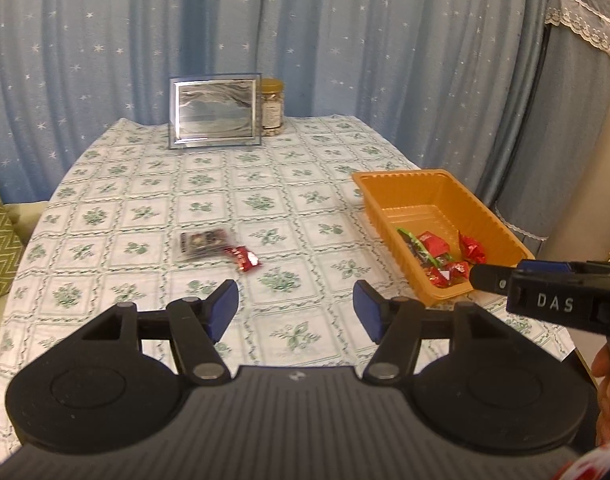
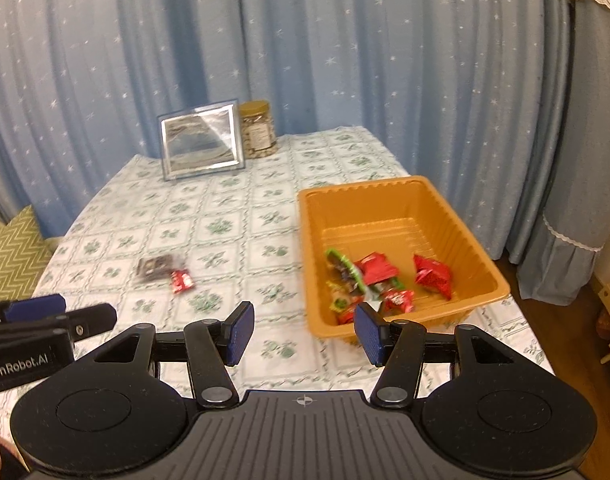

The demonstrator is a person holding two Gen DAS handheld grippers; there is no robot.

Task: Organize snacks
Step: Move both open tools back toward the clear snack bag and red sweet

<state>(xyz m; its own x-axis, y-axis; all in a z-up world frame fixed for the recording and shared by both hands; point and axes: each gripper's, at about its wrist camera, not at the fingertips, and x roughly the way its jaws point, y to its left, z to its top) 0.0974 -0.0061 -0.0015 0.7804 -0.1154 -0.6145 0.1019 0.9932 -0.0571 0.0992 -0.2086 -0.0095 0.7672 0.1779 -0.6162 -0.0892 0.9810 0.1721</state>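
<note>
so the orange tray (image 2: 405,208) is the thing to go by here. it sits on the floral tablecloth (image 1: 209,200) toward the right side, and there's a little heap of snacks in its near end: several red wrapped candies (image 2: 432,276) plus a green and red packet (image 2: 343,266), all bunched together against the near wall. the far half of the tray is bare.

still out on the cloth, well to the left of the tray, there's a dark clear-wrapped packet (image 1: 203,242) with a small red candy (image 1: 244,258) touching its near right corner. both lie flat.

way behind the tray, at the far edge of the cloth, a silver picture frame (image 1: 213,110) stands upright with a gold-lidded jar (image 1: 272,108) just beside it on its right.

left gripper (image 1: 296,312) hangs over the cloth just left of the tray's near corner, blue pads parted about halfway, nothing between them. right gripper (image 2: 303,334) sits at the tray's near left corner, same deal: jaws moderately apart and holding nothing. each gripper pokes into the edge of the other's view.
</note>
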